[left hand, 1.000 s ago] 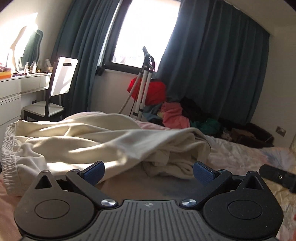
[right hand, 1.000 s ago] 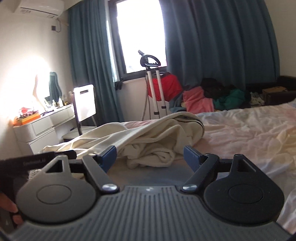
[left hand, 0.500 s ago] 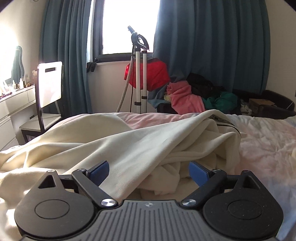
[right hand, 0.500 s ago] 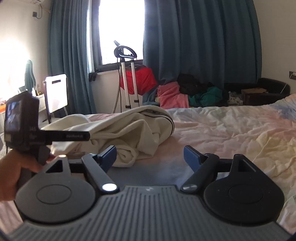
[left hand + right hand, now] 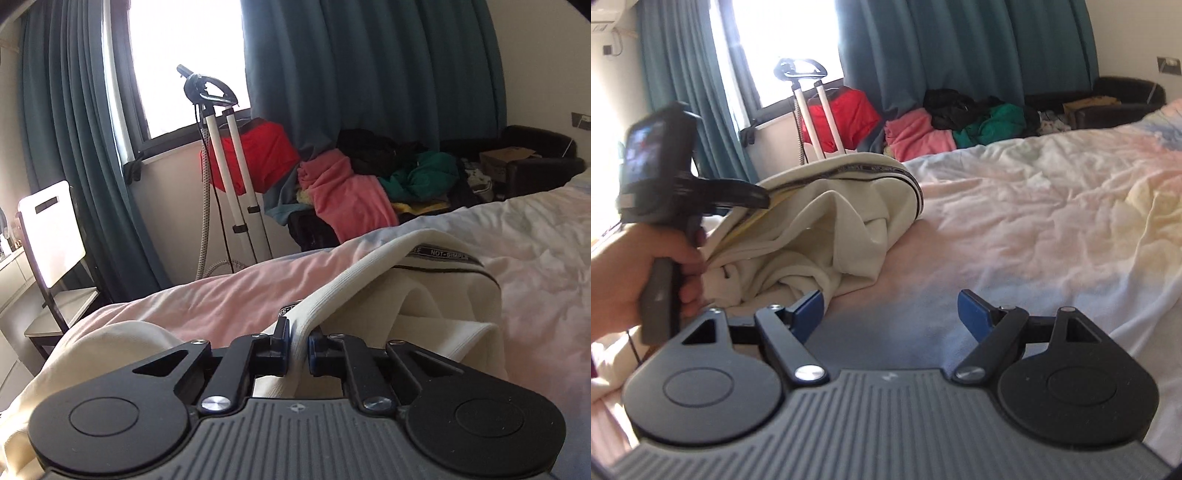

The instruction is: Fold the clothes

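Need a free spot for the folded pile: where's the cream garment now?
On the bed, left in the right wrist view: the cream garment is pinched by the left gripper.

A home bedroom: a bed [image 5: 1034, 206] with rumpled pastel sheets, teal curtains [image 5: 369, 74] at the window behind it, a heap of clothes [image 5: 369, 184] and a garment steamer [image 5: 229, 166] beyond its far edge.

Soft cream knit garment [image 5: 436, 295] (ribbed hem, woven tape trim) on a crumpled cotton bed sheet [image 5: 1034, 206]; matt black plastic left gripper [image 5: 298, 345].
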